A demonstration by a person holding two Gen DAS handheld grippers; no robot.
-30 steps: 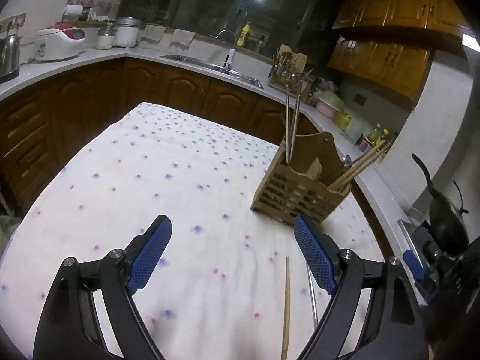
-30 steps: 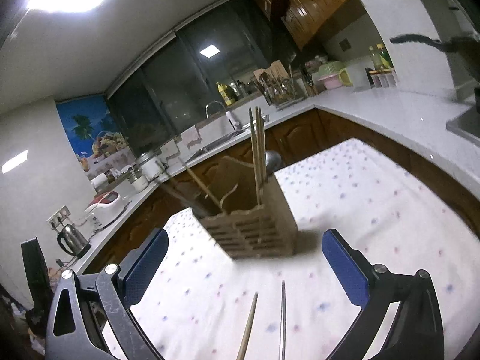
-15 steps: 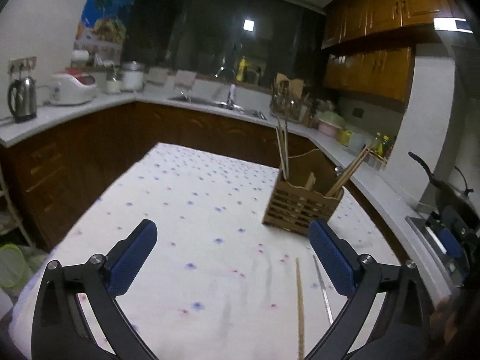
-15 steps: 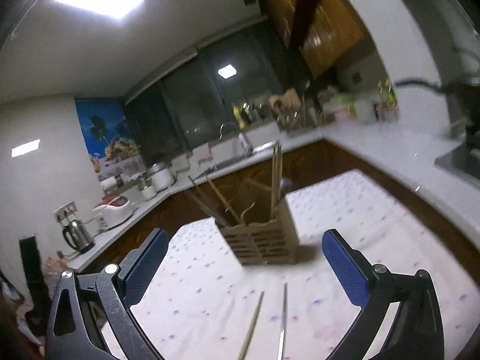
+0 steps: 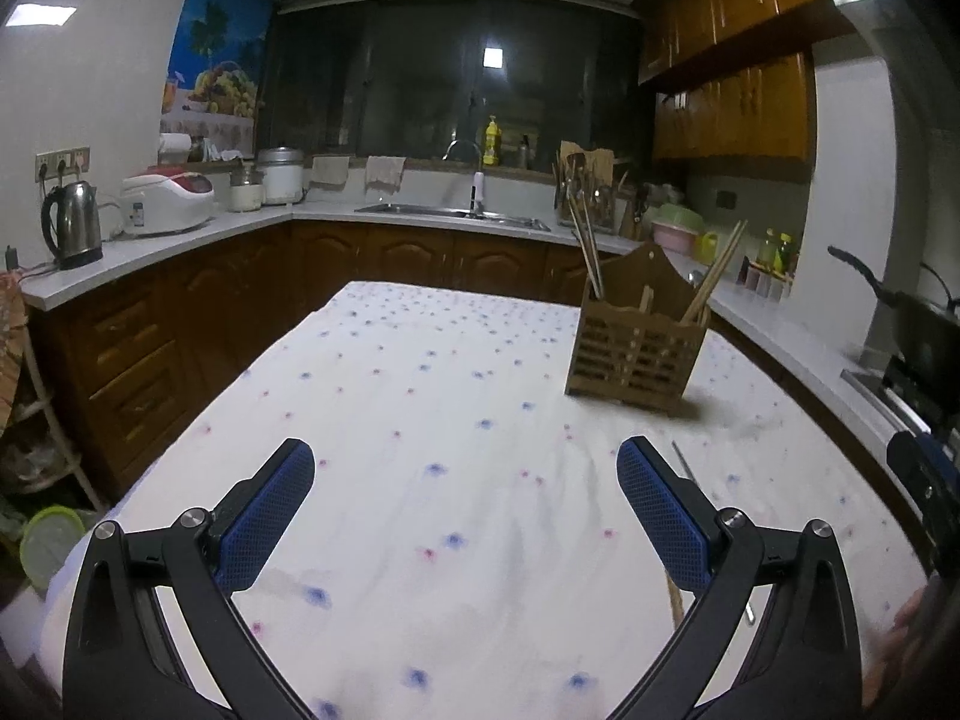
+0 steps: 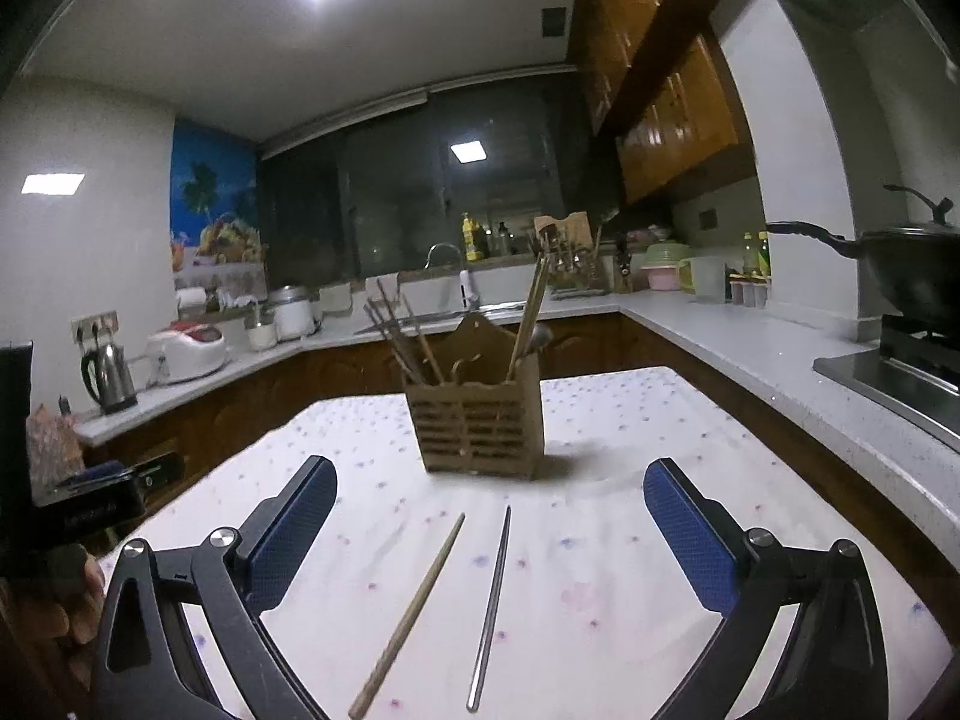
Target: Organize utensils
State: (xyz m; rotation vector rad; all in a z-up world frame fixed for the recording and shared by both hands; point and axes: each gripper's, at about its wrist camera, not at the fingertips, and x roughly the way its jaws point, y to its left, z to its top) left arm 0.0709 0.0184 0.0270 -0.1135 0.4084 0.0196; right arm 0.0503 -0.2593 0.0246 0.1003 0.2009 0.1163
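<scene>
A wooden holder is seen standing upright on a table covered by a white cloth with little dots. Many chopsticks are kept inside it, leaning out at the top.

In front of the holder, two sticks are laid flat on the cloth, side by side but not touching. A wooden chopstick is on the left. A metal chopstick is on the right.

The right gripper is held wide apart over the two sticks. Nothing is pinched by it.

The left gripper is spread wide apart too, and nothing is held between its blue pads. The holder is seen far ahead on its right side. Only a thin piece of the metal chopstick is seen next to its right pad.
</scene>
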